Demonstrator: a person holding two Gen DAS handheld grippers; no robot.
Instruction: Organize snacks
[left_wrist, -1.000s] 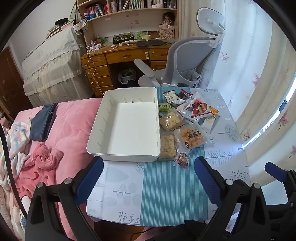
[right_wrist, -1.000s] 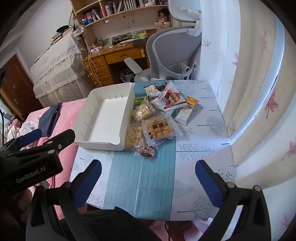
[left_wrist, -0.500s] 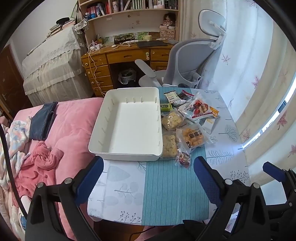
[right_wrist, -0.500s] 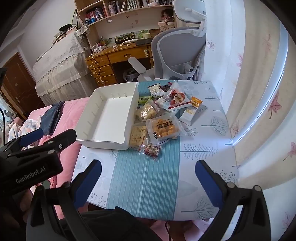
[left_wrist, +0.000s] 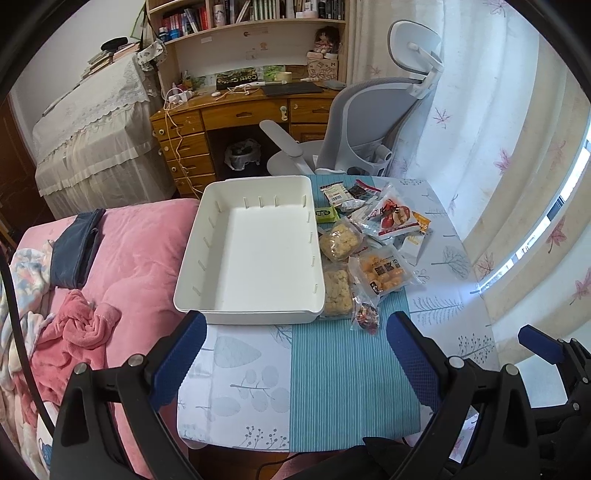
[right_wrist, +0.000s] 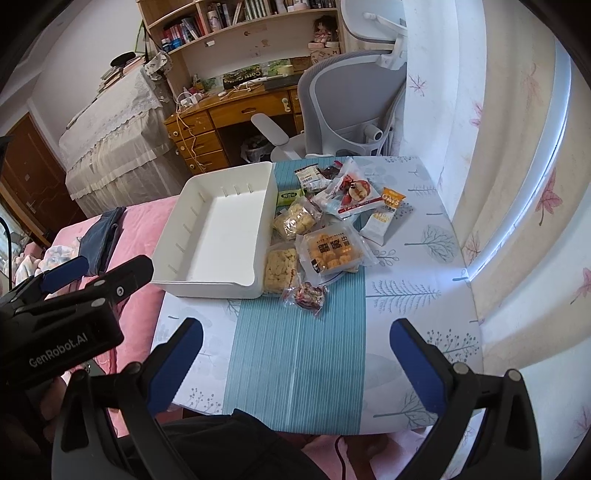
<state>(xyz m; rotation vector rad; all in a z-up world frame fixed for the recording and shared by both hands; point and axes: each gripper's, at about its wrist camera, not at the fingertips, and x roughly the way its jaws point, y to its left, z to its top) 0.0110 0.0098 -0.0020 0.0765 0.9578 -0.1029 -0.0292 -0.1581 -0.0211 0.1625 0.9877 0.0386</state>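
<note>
a big white tray (left_wrist: 255, 251) sits flat on the desk (left_wrist: 332, 380) with nothing inside. the snacks lie in a bunch just beside its right side. two clear bags of pale puffs (left_wrist: 338, 288) lie closest to the tray. a bag of orange cakes (left_wrist: 384, 275) is next to them. a small red candy bag (left_wrist: 365, 317) is at the front. a bag with red fruit pictures (left_wrist: 391, 218) and a small green pack (left_wrist: 325, 213) lie further back.

A white tray (left_wrist: 255, 254) sits on a tablecloth (left_wrist: 325, 373) striped teal down its middle, white with grey-blue leaf prints towards its edges. An orange-and-white oats packet (right_wrist: 386, 214) lies nearby. The bed cover (left_wrist: 140, 251) is pink.
</note>
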